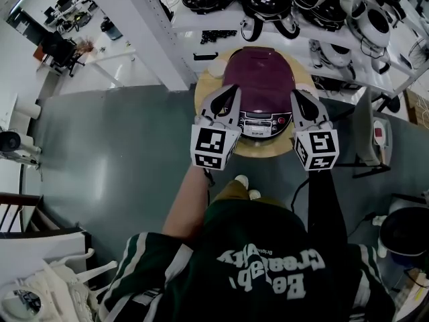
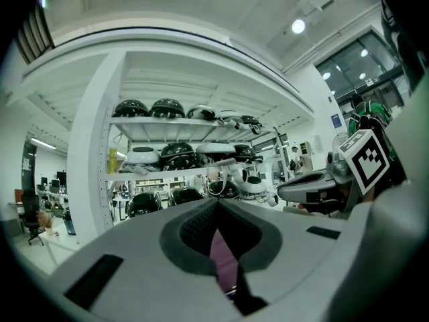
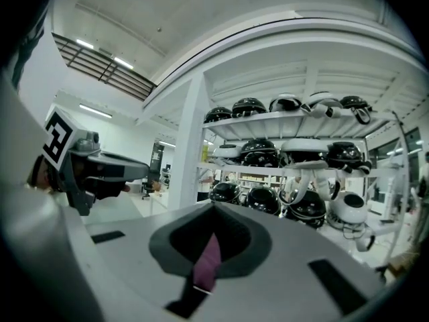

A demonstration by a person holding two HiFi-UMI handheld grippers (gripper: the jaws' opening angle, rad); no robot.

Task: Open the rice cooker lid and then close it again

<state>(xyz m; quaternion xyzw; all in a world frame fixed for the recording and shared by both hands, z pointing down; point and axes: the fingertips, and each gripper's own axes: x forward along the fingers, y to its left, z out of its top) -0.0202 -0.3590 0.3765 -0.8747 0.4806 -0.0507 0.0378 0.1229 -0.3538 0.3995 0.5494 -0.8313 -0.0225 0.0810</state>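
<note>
A rice cooker [image 1: 258,79] with a dark purple lid and a silver control panel [image 1: 261,123] stands on a round wooden table [image 1: 203,89]. The lid is down. My left gripper [image 1: 232,90] hovers at the cooker's front left, shut with nothing in it. My right gripper [image 1: 296,97] is at the front right, also shut and holding nothing. In the left gripper view the jaws [image 2: 216,202] meet, and a sliver of purple lid [image 2: 221,257] shows below them. The right gripper view shows the same: closed jaws [image 3: 213,206] over a strip of lid [image 3: 208,263].
Behind the table a white shelf rack [image 1: 281,29] holds several black and white helmets. A white pillar [image 1: 144,25] rises at the back left. A stand with a small device [image 1: 379,134] sits to the right, and a black pot [image 1: 405,232] lower right.
</note>
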